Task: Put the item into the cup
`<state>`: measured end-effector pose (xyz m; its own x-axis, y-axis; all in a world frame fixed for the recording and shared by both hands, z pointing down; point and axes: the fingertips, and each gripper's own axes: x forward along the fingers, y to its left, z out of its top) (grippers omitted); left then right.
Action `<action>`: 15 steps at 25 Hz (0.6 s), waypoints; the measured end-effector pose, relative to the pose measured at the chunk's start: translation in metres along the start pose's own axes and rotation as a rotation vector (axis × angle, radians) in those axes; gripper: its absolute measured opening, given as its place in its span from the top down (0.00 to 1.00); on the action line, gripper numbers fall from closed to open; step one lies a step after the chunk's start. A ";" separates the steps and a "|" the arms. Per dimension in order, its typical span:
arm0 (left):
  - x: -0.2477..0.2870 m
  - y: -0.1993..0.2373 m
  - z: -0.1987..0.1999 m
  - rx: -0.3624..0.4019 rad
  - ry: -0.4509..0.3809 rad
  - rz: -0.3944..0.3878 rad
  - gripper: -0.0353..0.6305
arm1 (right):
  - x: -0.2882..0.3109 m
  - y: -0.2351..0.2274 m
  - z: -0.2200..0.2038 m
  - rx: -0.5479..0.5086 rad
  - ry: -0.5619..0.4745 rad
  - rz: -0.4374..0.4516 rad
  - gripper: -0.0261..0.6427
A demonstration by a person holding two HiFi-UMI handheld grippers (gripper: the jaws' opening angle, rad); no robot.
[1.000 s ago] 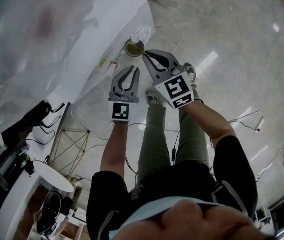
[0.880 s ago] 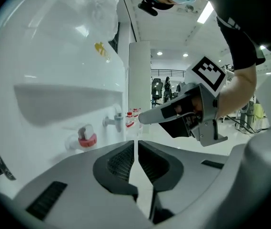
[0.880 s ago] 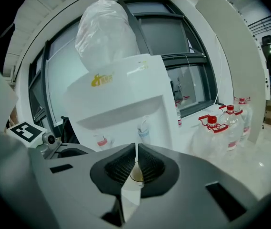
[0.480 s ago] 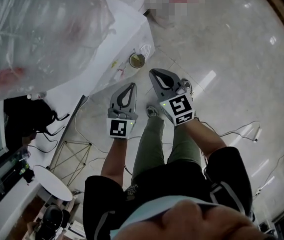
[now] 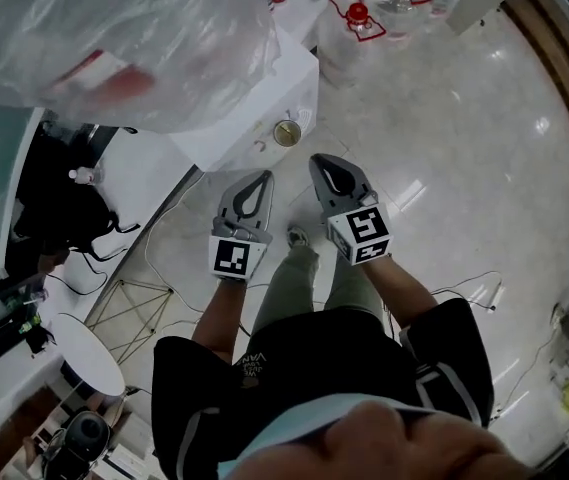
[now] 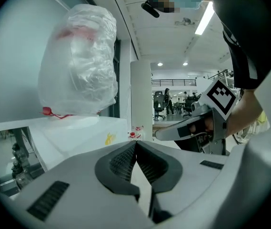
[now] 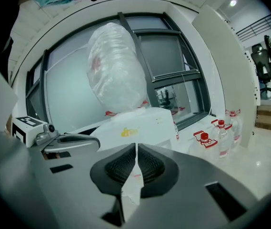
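While both grippers are hovering above the floor in the head view, the left gripper (image 5: 263,176) is showing its jaws pressed together with nothing between them, and the right gripper (image 5: 317,159) is showing the same. The cup (image 5: 286,133) is standing on the corner of the white table (image 5: 229,128), at one o'clock from the left gripper and eleven o'clock from the right, apart from both. Whether the item is lying inside cannot be told. Red-capped bottles (image 5: 356,23) are standing at twelve o'clock.
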<state>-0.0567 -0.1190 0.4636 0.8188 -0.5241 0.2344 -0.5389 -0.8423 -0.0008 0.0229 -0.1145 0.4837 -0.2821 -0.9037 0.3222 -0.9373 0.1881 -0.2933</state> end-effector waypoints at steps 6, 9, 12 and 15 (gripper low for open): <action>-0.029 -0.005 0.041 0.012 -0.030 0.008 0.92 | -0.028 0.026 0.030 -0.014 -0.021 0.023 0.89; -0.045 -0.010 0.058 0.022 -0.034 0.005 0.92 | -0.043 0.041 0.042 -0.022 -0.023 0.031 0.89; -0.061 -0.017 0.072 0.035 -0.041 -0.009 0.92 | -0.057 0.053 0.053 -0.031 -0.027 0.032 0.89; -0.078 -0.022 0.083 0.037 -0.050 -0.012 0.92 | -0.071 0.063 0.060 -0.039 -0.035 0.029 0.89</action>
<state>-0.0922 -0.0702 0.3647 0.8344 -0.5191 0.1854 -0.5224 -0.8520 -0.0342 -0.0043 -0.0620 0.3882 -0.3024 -0.9103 0.2826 -0.9364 0.2284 -0.2664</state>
